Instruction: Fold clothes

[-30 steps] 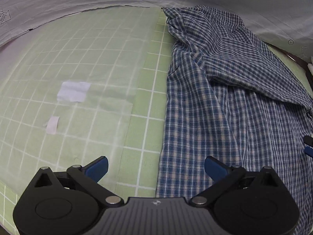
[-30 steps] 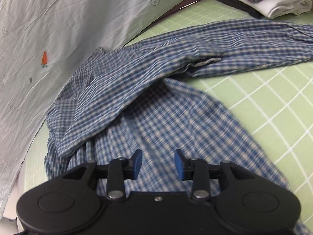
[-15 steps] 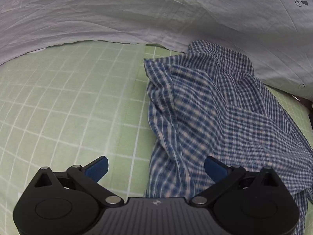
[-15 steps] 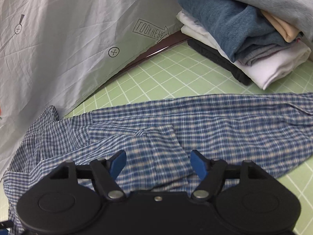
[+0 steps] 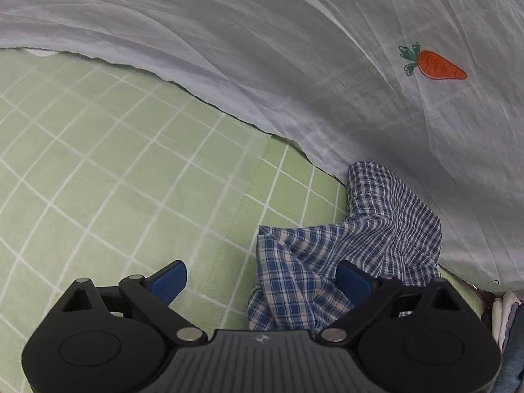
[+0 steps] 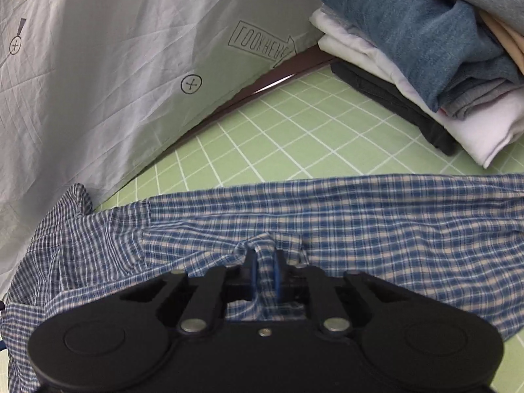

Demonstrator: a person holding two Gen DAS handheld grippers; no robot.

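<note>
Since the earlier frames both cameras have swung toward the far edge of the green grid mat [image 5: 98,170]: the left view, which looked along the shirt's edge, now faces the pale sheet with the carrot print [image 5: 435,65], and the right view has come round to the stack of folded clothes [image 6: 425,49].

The left gripper [image 5: 262,278] stands spread wide, its jaws having just eased inward a little. Its left finger hangs over bare mat; the bunched end of the blue checked shirt [image 5: 327,262] lies between the fingers, crowded toward the right finger, whose tip is pressed against or partly behind the cloth. Neither pad clamps it. Beyond the fingertips the shirt's crumpled corner reaches up to the sheet's hem.

The right gripper [image 6: 263,275] has just been closing and is now clenched on a raised pinch of the shirt [image 6: 360,222], a small ridge of fabric standing up between the two blue pads. The shirt stretches as a flat band left and right of the fingers, its left end bunched against the sheet. Ahead of the fingers lies open mat, and further right the folded stack.
</note>
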